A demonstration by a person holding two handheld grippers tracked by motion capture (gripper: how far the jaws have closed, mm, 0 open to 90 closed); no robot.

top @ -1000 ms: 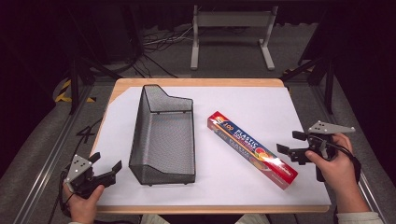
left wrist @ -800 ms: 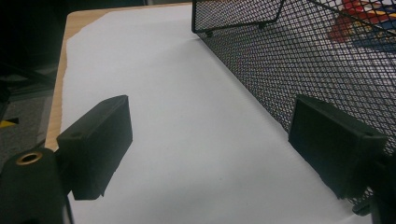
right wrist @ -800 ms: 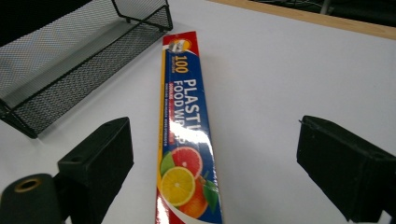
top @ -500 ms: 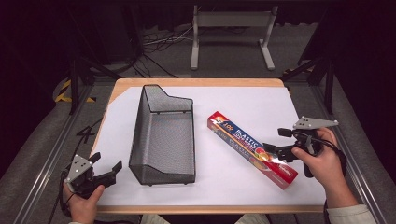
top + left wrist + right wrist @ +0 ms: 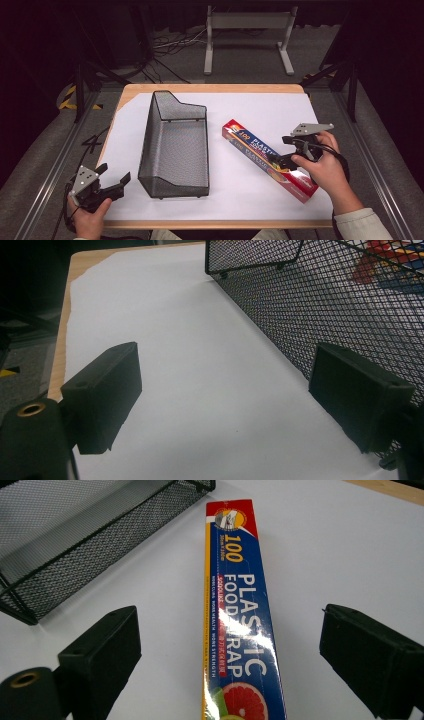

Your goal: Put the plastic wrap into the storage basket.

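Straddling glossy cardboard wrap box [image 5: 243, 625], right gripper [image 5: 230, 650] jaws spread; left gripper [image 5: 225, 395] jaws spread beside wire-mesh basket [image 5: 345, 305].

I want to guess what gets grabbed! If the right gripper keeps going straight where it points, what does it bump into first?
Most likely the plastic wrap box. The right gripper is open, one jaw on each side of the box, pointing along its length. How far above the box it hovers is unclear.

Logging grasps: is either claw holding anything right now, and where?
Nothing is held. The right claw straddles the plastic wrap box, jaws open; the left claw is open too.
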